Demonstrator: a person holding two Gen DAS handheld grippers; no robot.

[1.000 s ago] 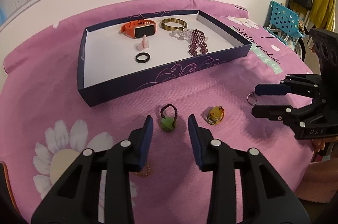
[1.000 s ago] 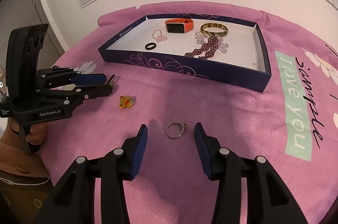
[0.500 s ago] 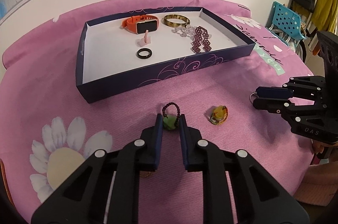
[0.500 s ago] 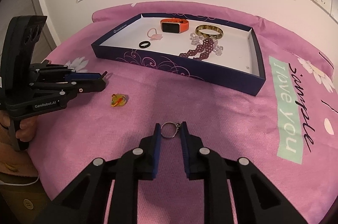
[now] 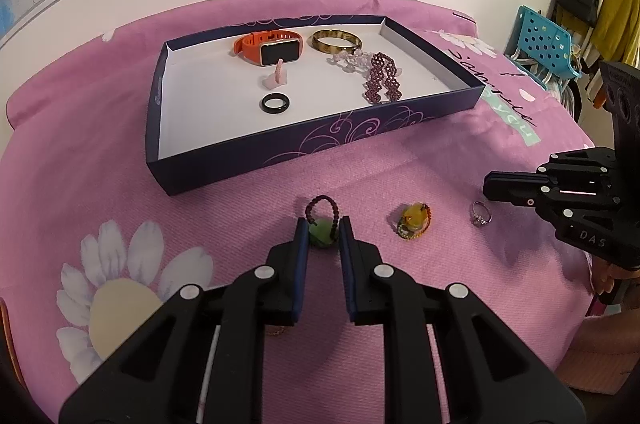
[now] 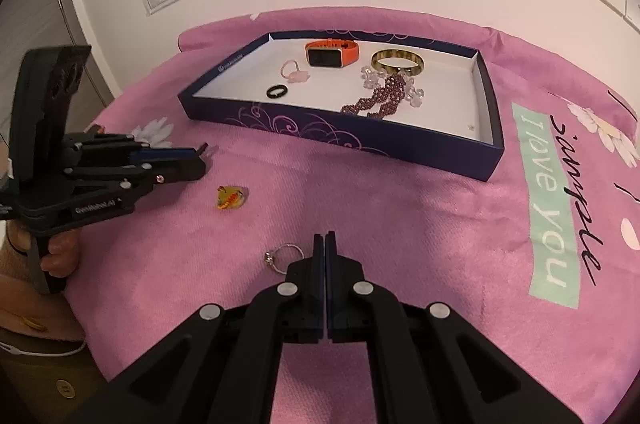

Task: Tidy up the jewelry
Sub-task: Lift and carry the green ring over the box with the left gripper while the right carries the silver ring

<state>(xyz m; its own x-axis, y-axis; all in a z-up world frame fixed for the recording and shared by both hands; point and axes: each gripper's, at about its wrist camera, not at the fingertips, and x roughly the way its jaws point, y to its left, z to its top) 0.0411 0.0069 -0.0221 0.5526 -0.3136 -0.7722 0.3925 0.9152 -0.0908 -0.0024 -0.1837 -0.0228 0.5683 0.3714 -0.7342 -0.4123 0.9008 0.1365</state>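
- The left claw (image 5: 323, 230) is closed on the green stone of a small ring with a dark red bead loop (image 5: 321, 220); the stone sits between the blue pads, while the bead loop sticks out past the fingertips, over the pink cloth.
- The right claw (image 6: 324, 244) is pressed fully together with nothing between its fingers; the thin silver ring with a small clear stone (image 6: 282, 256) lies on the cloth just beside its left finger, not gripped.
- In the left wrist view that silver ring (image 5: 480, 213) lies just below the right claw's tip (image 5: 490, 187).
- A yellow-orange pendant ringed with small beads (image 5: 414, 220) rests on the cloth between the two claws.
- The pink flowered cloth (image 5: 100, 184) covers the desk.
- A shallow dark blue cardboard tray with a white inside (image 5: 280, 150) stands beyond the claws.
- Inside it lie an orange-strapped smartwatch (image 5: 272, 48), a mottled gold-brown bangle (image 5: 337, 40), a dark purple beaded bracelet (image 5: 382, 82), clear crystal beads (image 5: 352, 58), a pale pink ring (image 5: 276, 76) and a black ring (image 5: 275, 103).
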